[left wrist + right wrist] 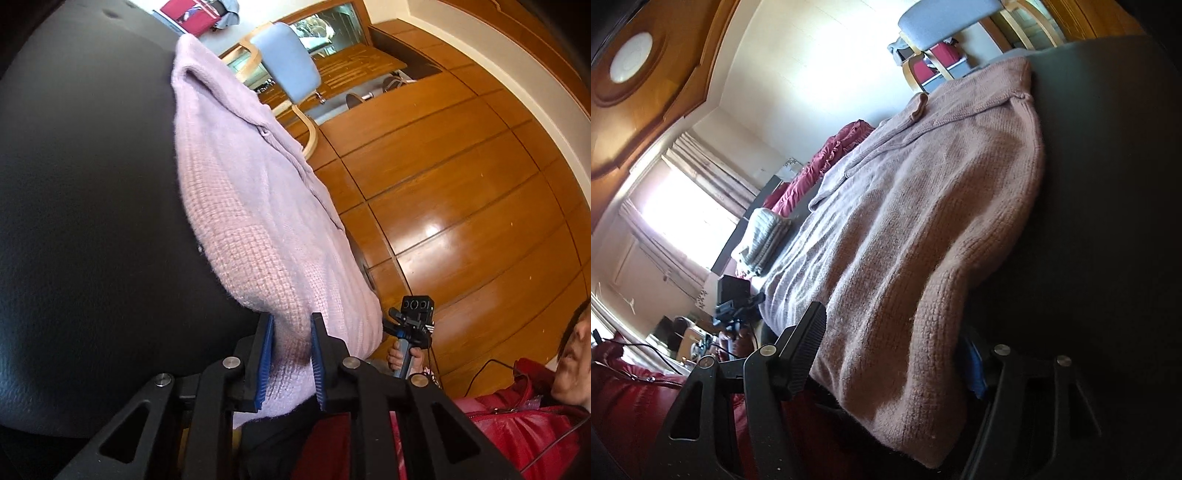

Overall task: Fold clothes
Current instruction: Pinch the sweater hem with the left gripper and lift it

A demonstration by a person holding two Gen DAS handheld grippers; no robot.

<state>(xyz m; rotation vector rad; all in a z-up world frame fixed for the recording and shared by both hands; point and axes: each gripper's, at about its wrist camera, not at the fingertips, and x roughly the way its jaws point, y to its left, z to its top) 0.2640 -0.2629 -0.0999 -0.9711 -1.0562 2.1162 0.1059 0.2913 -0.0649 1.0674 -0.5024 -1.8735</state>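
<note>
Left wrist view: the lilac knit sweater [236,206] lies spread on the black counter [85,221], its hem hanging over the near edge. It looks soft, thick and floppy, likely to sag, so the hem corners are the place to grip. The left gripper [291,360] points slightly down, fingers narrowly apart around a hem fold, seemingly pinching it. The right gripper [897,354] straddles the other hem corner, fingers wide, not pressing.

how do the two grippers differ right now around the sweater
The left gripper has its blue pads set narrowly around a bunched bit of the pink knit sweater; the right gripper stands much wider, straddling a broad section of hem. Both are at the sweater's near edge on the black table.
</note>
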